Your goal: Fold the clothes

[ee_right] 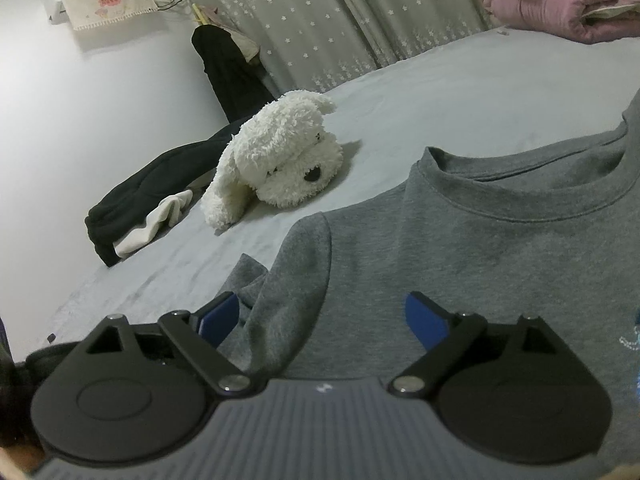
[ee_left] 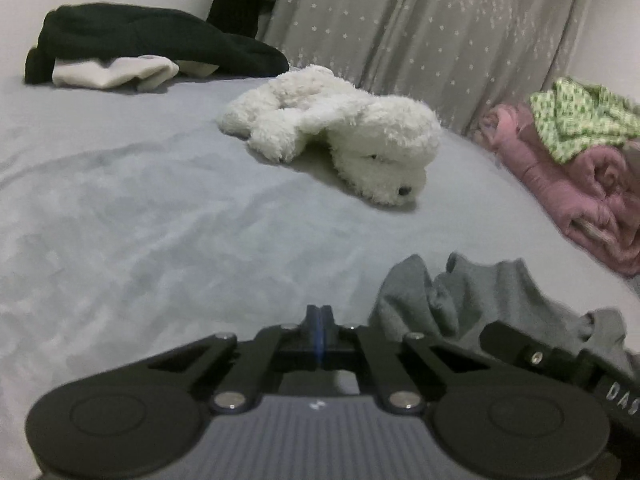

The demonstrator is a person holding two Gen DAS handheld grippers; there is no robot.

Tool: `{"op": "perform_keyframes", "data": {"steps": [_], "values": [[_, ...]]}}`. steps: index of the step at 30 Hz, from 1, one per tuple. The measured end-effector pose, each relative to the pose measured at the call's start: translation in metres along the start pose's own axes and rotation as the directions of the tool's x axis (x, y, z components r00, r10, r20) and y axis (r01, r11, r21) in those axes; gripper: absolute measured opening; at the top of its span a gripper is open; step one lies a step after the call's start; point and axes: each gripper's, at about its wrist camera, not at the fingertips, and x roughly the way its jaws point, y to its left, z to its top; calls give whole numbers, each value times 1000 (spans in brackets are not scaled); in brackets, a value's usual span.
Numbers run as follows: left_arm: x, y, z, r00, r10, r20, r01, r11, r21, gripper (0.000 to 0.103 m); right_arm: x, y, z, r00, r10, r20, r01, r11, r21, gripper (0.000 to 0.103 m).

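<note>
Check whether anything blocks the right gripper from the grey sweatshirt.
Nothing visible does. The right gripper has its jaws open directly over the grey sweatshirt; the white plush dog lies farther off on the bed.

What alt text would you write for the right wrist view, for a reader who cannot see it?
The open right gripper hovers over a grey sweatshirt spread on a pale bed, near its shoulder seam. Beyond lie a white plush dog, dark clothes, a pink quilt and star-patterned curtains.
</note>
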Motion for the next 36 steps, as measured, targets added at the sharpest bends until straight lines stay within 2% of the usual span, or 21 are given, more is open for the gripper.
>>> {"op": "perform_keyframes", "data": {"steps": [10, 12, 14, 15, 16, 19, 21, 23, 26, 28, 31, 33, 34, 36], "values": [[-16, 4, 5, 990, -45, 137, 52, 997, -48, 0, -8, -10, 5, 999, -28, 35, 25, 998, 64, 92], [-8, 8, 7, 990, -80, 116, 90, 992, -85, 10, -9, -13, 5, 999, -28, 40, 25, 997, 77, 92], [0, 14, 7, 991, -111, 78, 121, 983, -139, 53, -9, -14, 5, 999, -28, 42, 25, 996, 83, 92], [4, 15, 7, 992, -118, 53, 125, 979, -160, 60, -9, -14, 5, 999, -30, 42, 26, 997, 76, 92], [8, 16, 8, 993, -118, 28, 121, 976, -180, 62, -9, -13, 4, 999, -31, 42, 28, 997, 70, 92], [14, 10, 7, 992, -128, 1, 126, 979, -160, 61, -8, -13, 4, 999, -33, 40, 31, 998, 62, 93], [15, 3, 5, 990, -144, -2, 142, 981, -134, 45, -8, -14, 4, 999, -31, 40, 28, 998, 64, 93], [16, -4, 3, 987, -160, -4, 159, 982, -107, 3, -8, -15, 4, 999, -26, 40, 23, 997, 71, 93], [13, -14, 0, 982, -187, 10, 187, 980, -68, 2, -10, -19, 6, 999, -16, 41, 12, 996, 88, 92], [3, -19, 1, 967, -252, 48, 255, 965, -59, 2, -12, -22, 9, 999, -15, 41, 10, 994, 112, 92], [-10, -33, 0, 928, -368, 64, 368, 930, 12, 2, -20, -32, 18, 999, -12, 49, 4, 986, 165, 92], [-10, -44, -5, 878, -479, -13, 479, 876, 61, 3, -27, -43, 24, 998, -5, 60, -8, 977, 214, 92], [-8, -52, -9, 844, -531, -75, 536, 840, 86, 3, -30, -49, 27, 998, 0, 67, -16, 970, 242, 92], [-7, -68, -18, 807, -564, -177, 589, 793, 159, 3, -33, -62, 31, 998, 16, 68, -36, 953, 302, 90]]}}
